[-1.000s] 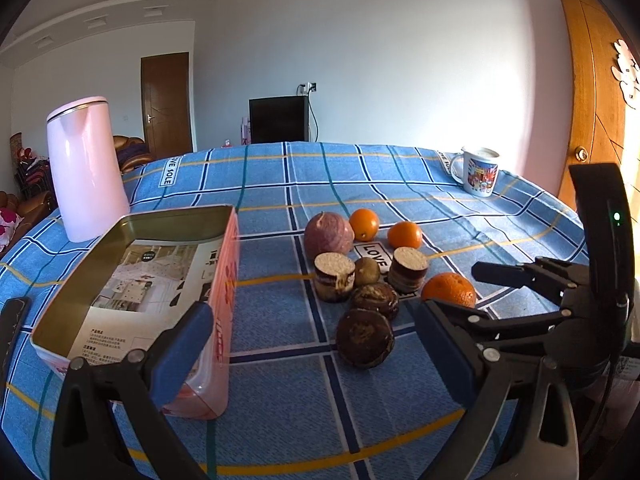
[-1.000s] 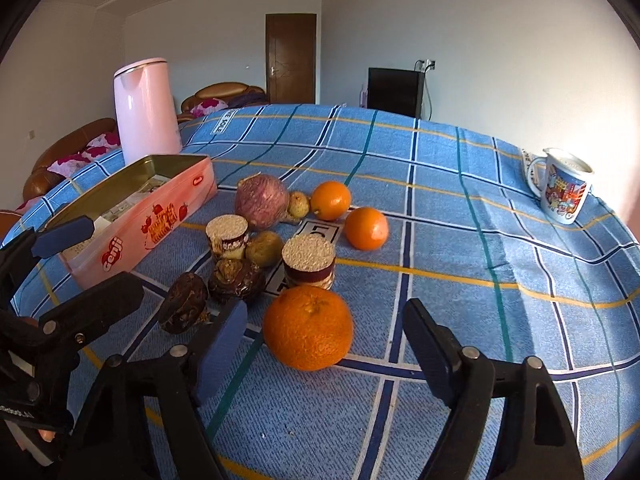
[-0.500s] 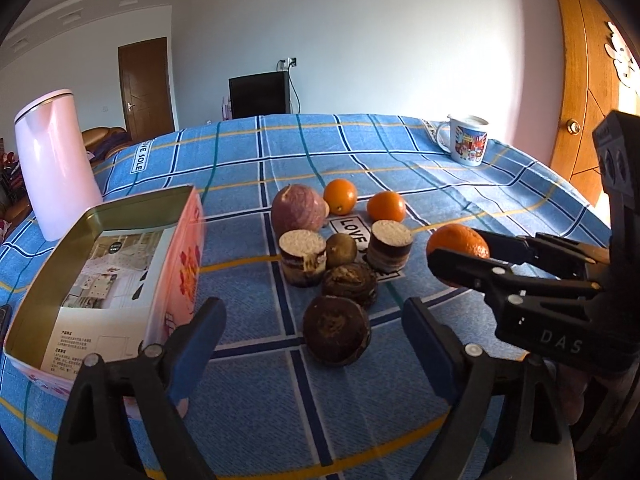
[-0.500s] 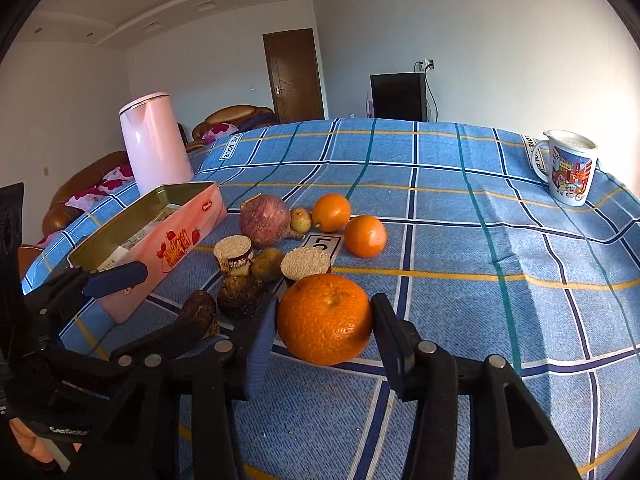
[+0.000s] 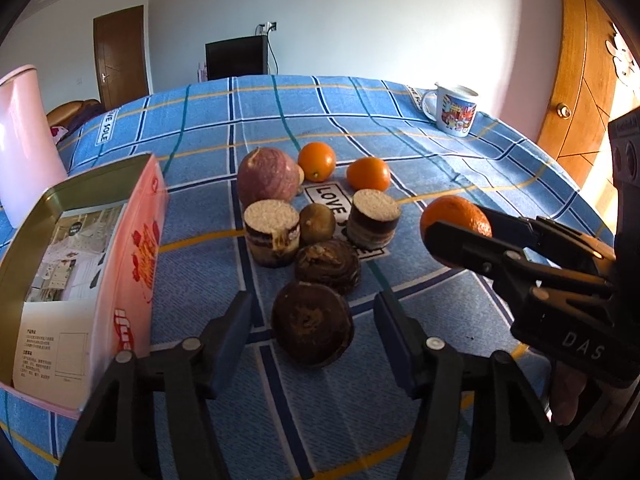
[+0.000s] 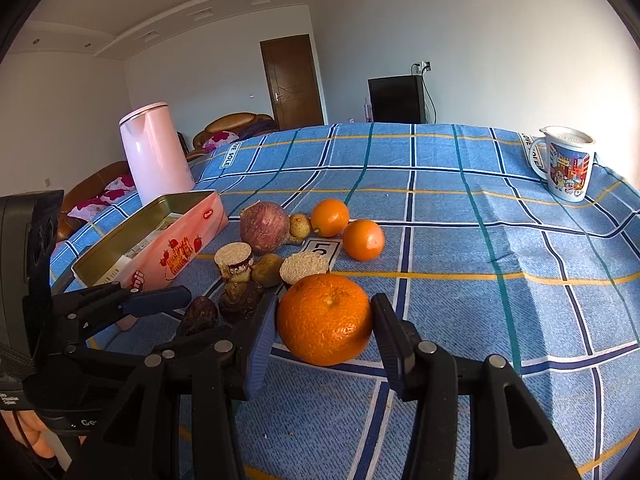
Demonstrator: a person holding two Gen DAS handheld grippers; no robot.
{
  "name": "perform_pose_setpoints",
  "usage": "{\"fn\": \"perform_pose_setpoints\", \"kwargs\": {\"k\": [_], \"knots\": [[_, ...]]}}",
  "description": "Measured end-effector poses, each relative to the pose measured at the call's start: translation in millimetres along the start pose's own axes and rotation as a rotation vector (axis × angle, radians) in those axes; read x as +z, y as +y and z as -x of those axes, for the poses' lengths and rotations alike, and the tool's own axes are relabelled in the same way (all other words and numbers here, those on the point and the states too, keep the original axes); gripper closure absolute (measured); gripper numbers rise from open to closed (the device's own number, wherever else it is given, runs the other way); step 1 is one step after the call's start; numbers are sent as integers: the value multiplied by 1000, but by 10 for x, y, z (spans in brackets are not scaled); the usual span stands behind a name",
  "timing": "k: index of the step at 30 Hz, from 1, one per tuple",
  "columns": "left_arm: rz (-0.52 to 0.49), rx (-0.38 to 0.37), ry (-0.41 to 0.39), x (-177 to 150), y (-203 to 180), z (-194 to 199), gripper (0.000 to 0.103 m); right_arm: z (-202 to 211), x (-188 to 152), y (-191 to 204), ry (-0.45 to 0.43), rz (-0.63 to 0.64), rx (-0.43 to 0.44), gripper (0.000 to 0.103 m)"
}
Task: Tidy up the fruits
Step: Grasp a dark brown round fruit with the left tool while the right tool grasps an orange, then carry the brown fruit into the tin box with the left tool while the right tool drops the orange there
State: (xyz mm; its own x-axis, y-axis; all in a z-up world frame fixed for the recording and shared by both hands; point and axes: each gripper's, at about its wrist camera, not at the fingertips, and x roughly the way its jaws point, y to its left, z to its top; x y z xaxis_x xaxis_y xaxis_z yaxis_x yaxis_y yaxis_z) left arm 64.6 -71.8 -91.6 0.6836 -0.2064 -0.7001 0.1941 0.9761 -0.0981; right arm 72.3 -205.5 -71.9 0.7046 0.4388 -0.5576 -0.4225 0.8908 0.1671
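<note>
- Right hand-held gripper (image 6: 324, 334): fingers pressed to both sides of the large orange (image 6: 325, 319), which sits on the table (image 6: 500, 240) at 6 o'clock of the fruit cluster.
- Left hand-held gripper (image 5: 312, 334): jaws wide, bracketing a dark brown round fruit (image 5: 313, 323) without touching it.
- Pink tin (image 5: 80, 264): open, at 9 o'clock of the cluster.
- Two small oranges (image 6: 329, 217), (image 6: 363, 239): at 12 o'clock of the large orange, beside a purple-skinned fruit (image 6: 264, 227).
- Mug (image 6: 566, 163): far right, well apart.
- Pink kettle (image 6: 154, 148): behind the tin.
</note>
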Motion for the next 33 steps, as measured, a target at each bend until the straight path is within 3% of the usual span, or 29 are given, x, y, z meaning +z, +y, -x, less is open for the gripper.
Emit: {"fn": "perform_pose_setpoints", "kwargs": {"k": [2, 3, 6, 11, 21, 33], "knots": [[10, -11, 3, -8, 14, -10, 60, -1, 0, 6, 0, 2, 0, 53], [11, -15, 0, -12, 16, -4, 63, 2, -3, 9, -2, 3, 1, 53], [25, -45, -17, -36, 44, 38, 62, 14, -8, 7, -10, 2, 7, 53], [32, -35, -64, -76, 87, 144, 63, 60, -17, 19, -44, 8, 18, 53], [33, 62, -227, -33, 274, 561, 63, 116, -1, 146, -83, 63, -9, 54], [105, 137, -273, 5, 754, 690, 63, 34, 259, 481, -113, 150, 29, 54]]}}
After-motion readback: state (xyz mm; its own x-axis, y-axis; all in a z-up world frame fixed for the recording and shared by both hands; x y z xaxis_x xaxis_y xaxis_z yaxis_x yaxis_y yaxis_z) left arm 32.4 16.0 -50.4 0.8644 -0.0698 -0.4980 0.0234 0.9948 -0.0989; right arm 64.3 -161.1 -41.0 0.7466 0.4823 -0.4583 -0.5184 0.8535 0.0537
